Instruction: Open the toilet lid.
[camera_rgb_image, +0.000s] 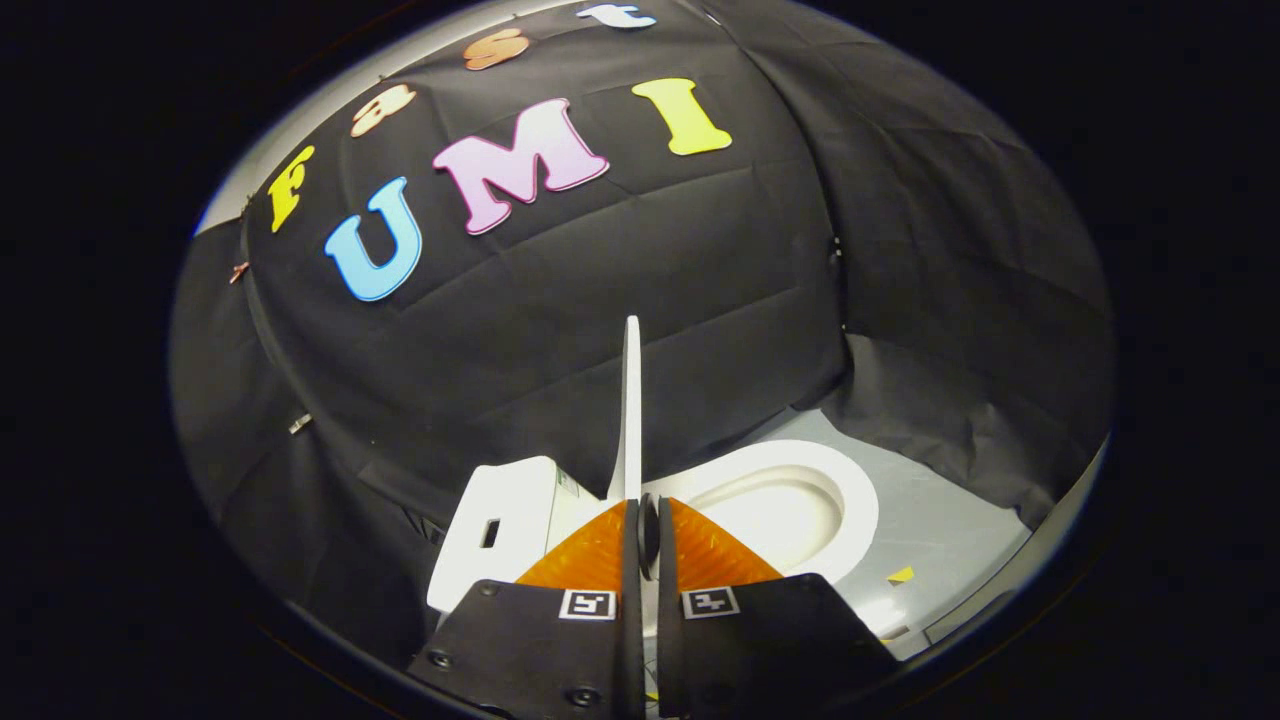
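Observation:
A white toilet stands just beyond my fingers. Its lid (631, 400) is lifted and stands nearly upright, so I see it edge-on as a thin white blade rising straight ahead. My gripper (647, 515) is shut on the lid's lower edge, with a finger on each side. To the right of the lid the oval seat (850, 490) lies flat around the uncovered bowl (780, 515). The white tank (500, 520) sits to the left of the lid.
Black cloth walls close in behind and on both sides of the toilet. Grey floor (950, 540) lies to the right of the seat, with a small yellow scrap (901, 575) on it.

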